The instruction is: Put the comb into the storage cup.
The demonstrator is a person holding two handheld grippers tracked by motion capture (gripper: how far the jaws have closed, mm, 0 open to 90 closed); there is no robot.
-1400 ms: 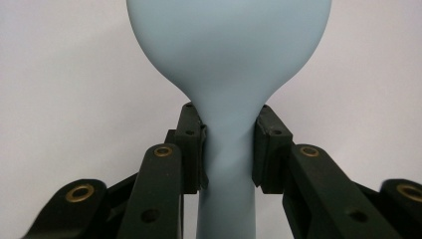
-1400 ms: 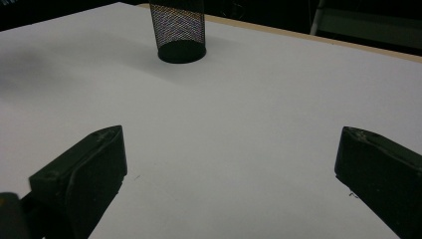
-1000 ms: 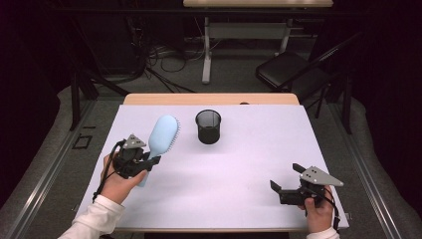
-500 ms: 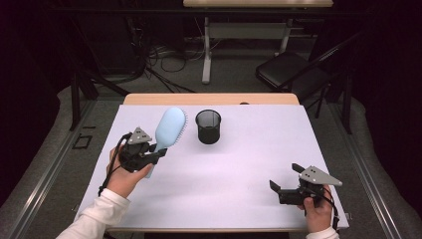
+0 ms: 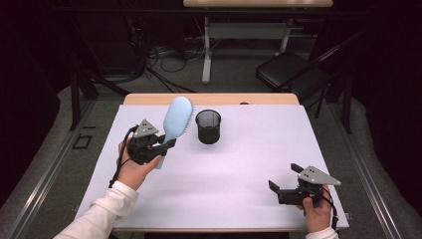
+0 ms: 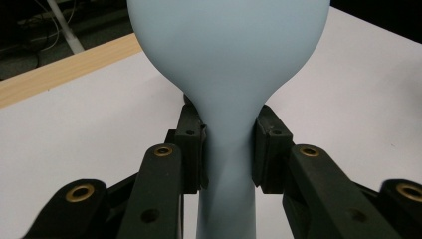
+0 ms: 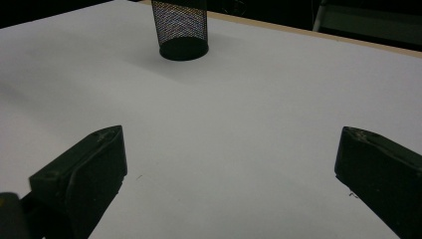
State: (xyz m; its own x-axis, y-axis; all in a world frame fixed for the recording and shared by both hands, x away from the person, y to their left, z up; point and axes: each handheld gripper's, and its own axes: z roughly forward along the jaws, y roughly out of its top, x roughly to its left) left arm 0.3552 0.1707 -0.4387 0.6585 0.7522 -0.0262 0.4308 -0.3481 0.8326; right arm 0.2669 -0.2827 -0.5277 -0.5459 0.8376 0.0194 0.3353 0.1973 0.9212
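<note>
Left gripper view: left gripper [image 6: 226, 149] pinches light-blue hairbrush [image 6: 226, 59] at its neck, both pads pressed on. Brush head sits just left of black mesh cup [image 5: 208, 126], lifted above it. Right gripper [image 5: 283, 181] sits well right of cup, 2 jaws spread, nothing between. White table [image 5: 239, 169], bare around cup; dark room behind.

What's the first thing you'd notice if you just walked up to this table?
The big light blue hairbrush, clamped by its handle in the left gripper at the left of the white table. Next, the black mesh cup standing just right of the brush head. The right gripper waits open at the near right corner.
</note>
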